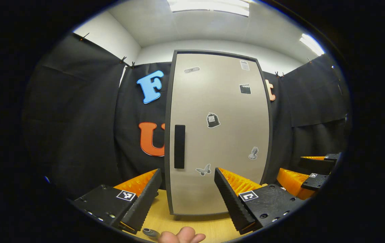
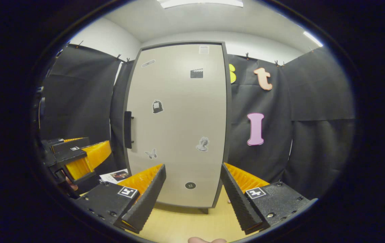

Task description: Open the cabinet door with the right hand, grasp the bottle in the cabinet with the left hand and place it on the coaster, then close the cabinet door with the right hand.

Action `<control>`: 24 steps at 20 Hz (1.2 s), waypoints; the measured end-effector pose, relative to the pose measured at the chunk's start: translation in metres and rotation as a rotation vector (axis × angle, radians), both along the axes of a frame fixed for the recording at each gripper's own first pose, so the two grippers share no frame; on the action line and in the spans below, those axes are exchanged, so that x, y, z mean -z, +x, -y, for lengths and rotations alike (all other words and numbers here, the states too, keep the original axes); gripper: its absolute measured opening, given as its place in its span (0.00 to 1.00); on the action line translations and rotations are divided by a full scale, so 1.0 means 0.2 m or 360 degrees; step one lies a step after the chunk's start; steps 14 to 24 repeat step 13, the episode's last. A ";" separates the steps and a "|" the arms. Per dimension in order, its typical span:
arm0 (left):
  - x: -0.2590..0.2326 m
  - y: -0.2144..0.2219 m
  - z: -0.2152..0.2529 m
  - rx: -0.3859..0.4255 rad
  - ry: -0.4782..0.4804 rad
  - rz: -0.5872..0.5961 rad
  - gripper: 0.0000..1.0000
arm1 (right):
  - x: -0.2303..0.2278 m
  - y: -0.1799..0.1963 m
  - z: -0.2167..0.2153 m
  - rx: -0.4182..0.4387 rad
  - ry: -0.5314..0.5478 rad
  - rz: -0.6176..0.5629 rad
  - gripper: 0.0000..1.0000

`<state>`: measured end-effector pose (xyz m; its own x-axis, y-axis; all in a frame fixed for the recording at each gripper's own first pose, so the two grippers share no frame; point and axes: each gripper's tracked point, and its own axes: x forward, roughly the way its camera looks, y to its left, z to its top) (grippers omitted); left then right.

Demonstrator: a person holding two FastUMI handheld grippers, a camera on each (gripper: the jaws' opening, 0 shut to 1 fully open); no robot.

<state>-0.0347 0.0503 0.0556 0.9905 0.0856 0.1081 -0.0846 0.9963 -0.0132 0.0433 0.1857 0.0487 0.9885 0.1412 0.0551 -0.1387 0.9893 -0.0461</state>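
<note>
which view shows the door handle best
The left gripper view: the handle faces the camera almost square, a dark vertical bar near the left edge of the shut door. In the right gripper view the handle sits further off to the side, seen edge-on and narrower.

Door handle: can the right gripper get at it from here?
Probably yes. The cabinet door is shut, its handle stands uncovered at the door's left edge, and the right gripper is open, with nothing between them.
</note>
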 end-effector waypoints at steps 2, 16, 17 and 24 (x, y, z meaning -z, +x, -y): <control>-0.01 -0.02 -0.02 -0.0026 0.0012 0.0002 0.95 | -0.03 -0.01 0.01 0.0007 0.0014 0.0025 1.00; -0.03 -0.04 0.02 -0.0008 0.0043 0.0015 0.95 | -0.07 -0.07 -0.01 -0.0048 0.0027 0.0100 1.00; -0.03 -0.04 0.02 -0.0008 0.0043 0.0015 0.95 | -0.07 -0.07 -0.01 -0.0048 0.0027 0.0100 1.00; -0.03 -0.04 0.02 -0.0008 0.0043 0.0015 0.95 | -0.07 -0.07 -0.01 -0.0048 0.0027 0.0100 1.00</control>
